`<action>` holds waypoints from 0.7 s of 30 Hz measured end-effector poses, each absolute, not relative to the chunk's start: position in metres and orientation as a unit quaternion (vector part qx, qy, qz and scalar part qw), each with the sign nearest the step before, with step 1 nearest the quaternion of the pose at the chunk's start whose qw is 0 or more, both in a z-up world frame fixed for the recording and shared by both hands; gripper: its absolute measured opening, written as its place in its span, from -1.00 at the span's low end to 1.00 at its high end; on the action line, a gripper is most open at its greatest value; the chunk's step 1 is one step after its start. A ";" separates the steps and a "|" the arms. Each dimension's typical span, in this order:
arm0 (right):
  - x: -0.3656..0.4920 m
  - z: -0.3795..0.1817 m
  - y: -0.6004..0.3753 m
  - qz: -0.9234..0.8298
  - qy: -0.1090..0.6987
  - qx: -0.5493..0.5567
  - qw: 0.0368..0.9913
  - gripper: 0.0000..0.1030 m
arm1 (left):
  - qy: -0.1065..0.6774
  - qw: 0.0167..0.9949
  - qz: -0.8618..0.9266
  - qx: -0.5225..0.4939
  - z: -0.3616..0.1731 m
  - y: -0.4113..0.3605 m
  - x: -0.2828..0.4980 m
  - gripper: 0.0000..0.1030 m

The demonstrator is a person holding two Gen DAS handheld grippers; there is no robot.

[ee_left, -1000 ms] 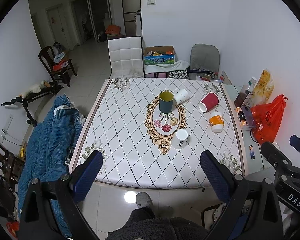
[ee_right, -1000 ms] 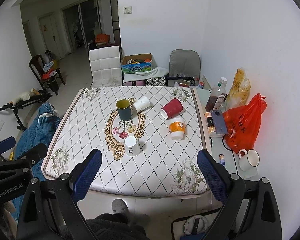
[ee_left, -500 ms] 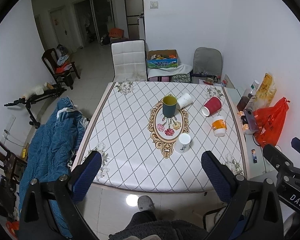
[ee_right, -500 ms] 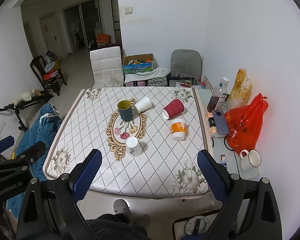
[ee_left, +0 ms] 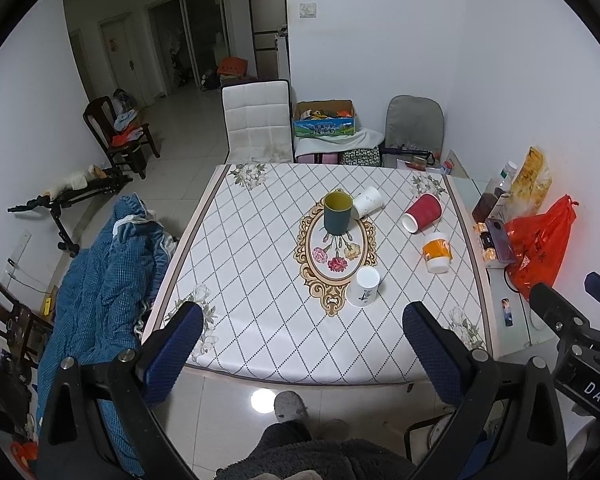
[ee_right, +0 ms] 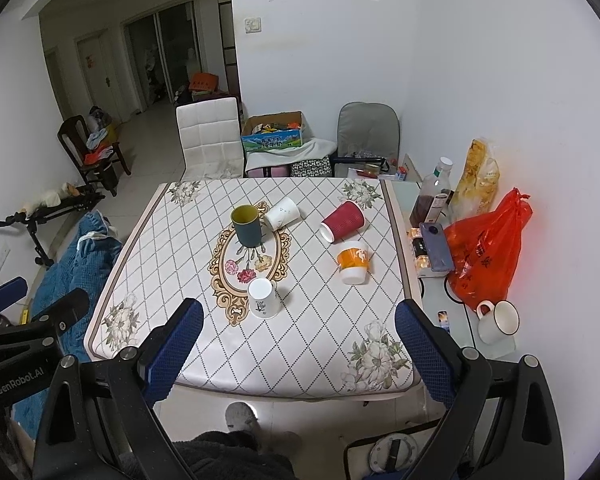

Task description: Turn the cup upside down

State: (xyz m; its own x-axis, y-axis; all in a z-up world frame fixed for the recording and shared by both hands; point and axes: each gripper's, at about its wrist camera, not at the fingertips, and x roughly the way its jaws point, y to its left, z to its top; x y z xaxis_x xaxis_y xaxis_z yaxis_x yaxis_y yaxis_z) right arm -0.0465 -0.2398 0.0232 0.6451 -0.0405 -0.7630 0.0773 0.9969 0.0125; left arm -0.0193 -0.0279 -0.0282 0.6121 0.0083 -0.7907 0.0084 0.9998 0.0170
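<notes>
While both grippers hang above the near edge of the table (ee_left: 260,344), each has its jaws spread wide and holds nothing. The left gripper (ee_left: 302,322) shows blue pads low in its own view; the right gripper (ee_right: 298,318) likewise in its view.

From left to right on the table: a dark green cup (ee_left: 337,213) with a yellow inside stands upright, mouth up, at the far end of the oval flower medallion (ee_left: 332,256). Just beside it, to the right and seemingly touching it, a white paper cup (ee_left: 365,201) lies on its side. Nearer the grippers, a white mug (ee_left: 363,286) stands base up at the medallion's near right rim. Further right, a red cup (ee_left: 423,213) lies on its side, mouth toward the near left. Near it, an orange-and-white cup (ee_left: 437,252) stands upside down, apart from the red one. Past the table's right edge sits a red bag (ee_left: 540,246).
</notes>
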 end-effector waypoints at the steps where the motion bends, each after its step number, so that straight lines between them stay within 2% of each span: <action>1: -0.046 0.023 -0.240 -0.033 0.419 0.021 0.907 0.91 | 0.440 0.898 0.000 0.010 -0.028 -0.028 -0.019 0.98; 21: -0.047 0.023 -0.238 -0.032 0.419 0.022 0.907 0.91 | 0.441 0.897 -0.002 0.010 -0.030 -0.027 -0.022 0.98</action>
